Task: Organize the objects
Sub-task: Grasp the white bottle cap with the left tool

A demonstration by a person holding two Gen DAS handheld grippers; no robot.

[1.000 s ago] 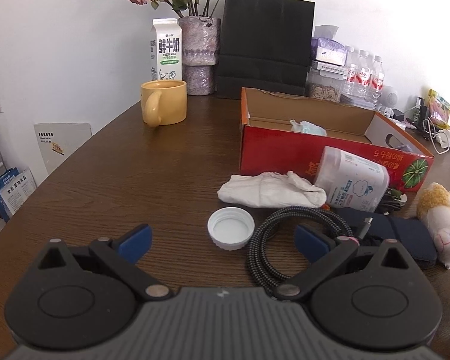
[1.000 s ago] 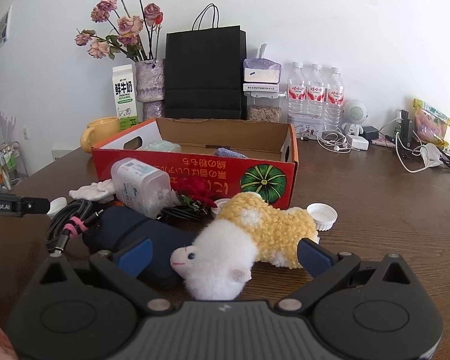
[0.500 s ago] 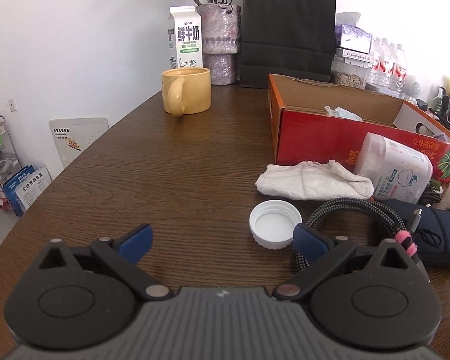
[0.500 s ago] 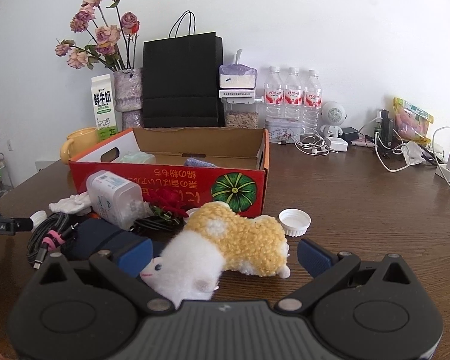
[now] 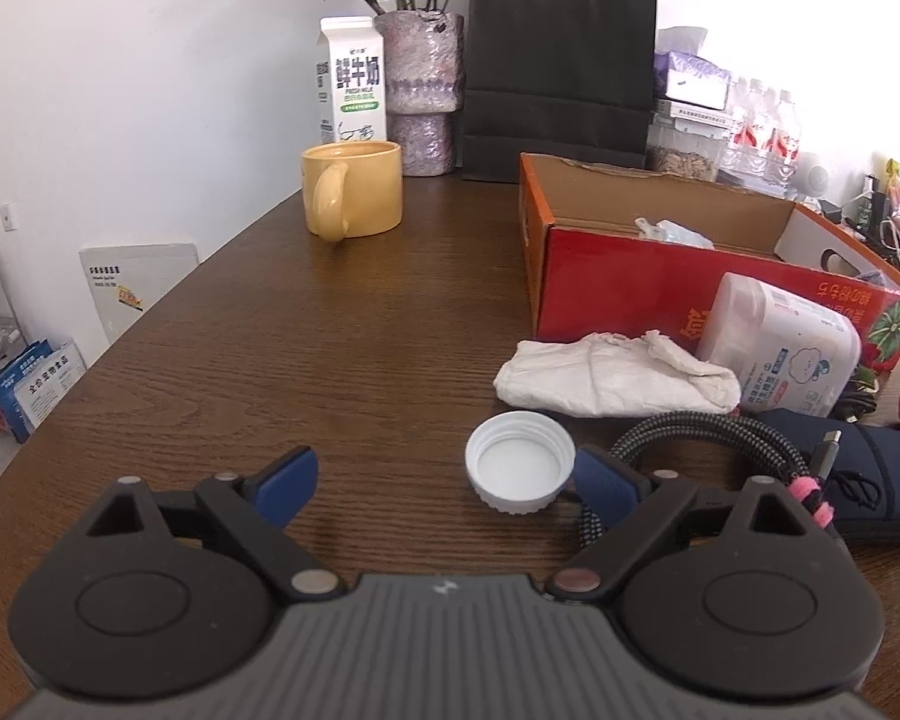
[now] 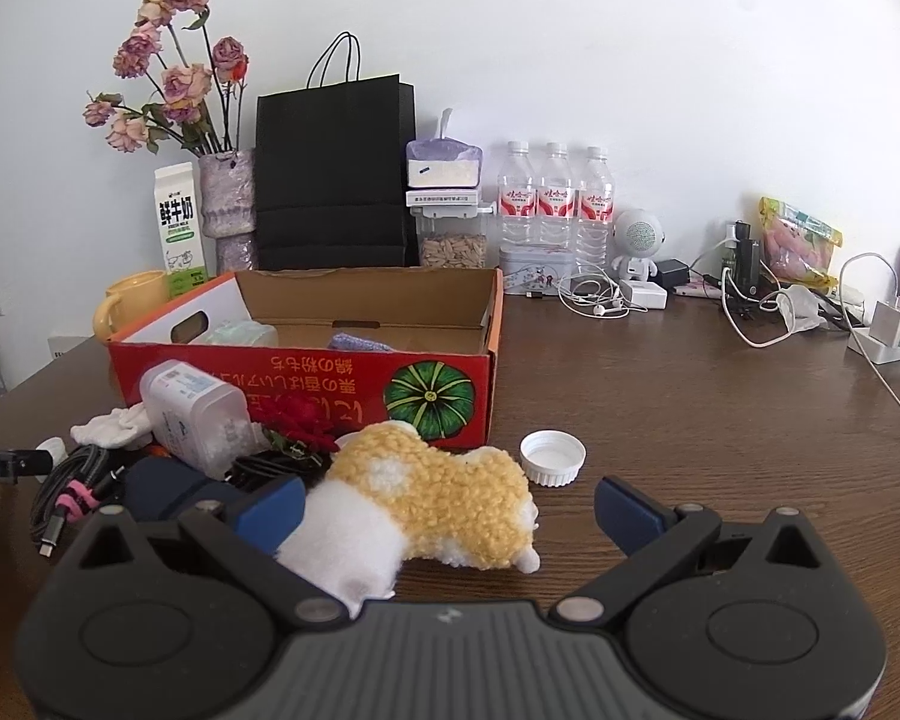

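My left gripper (image 5: 447, 480) is open and empty, low over the wooden table. A white bottle cap (image 5: 519, 461) lies just inside its right finger. A crumpled white cloth (image 5: 615, 379), a white plastic container (image 5: 777, 351) on its side and a coiled braided cable (image 5: 708, 438) lie beyond, in front of the red cardboard box (image 5: 624, 276). My right gripper (image 6: 450, 507) is open around a yellow and white plush sheep (image 6: 426, 498) lying on the table. The jaws stand apart from it on the right side. A second white cap (image 6: 553, 457) lies behind the sheep.
A yellow mug (image 5: 354, 195), milk carton (image 5: 354, 78), flower vase (image 5: 423, 99) and black paper bag (image 5: 561, 63) stand at the back. A dark blue pouch (image 5: 870, 483) lies by the cable. Water bottles (image 6: 555, 201), chargers and cables (image 6: 750, 300) crowd the far right.
My left gripper has shifted left, so the cap now sits by its right finger. My right gripper has moved right and forward, so the sheep now lies between its fingers.
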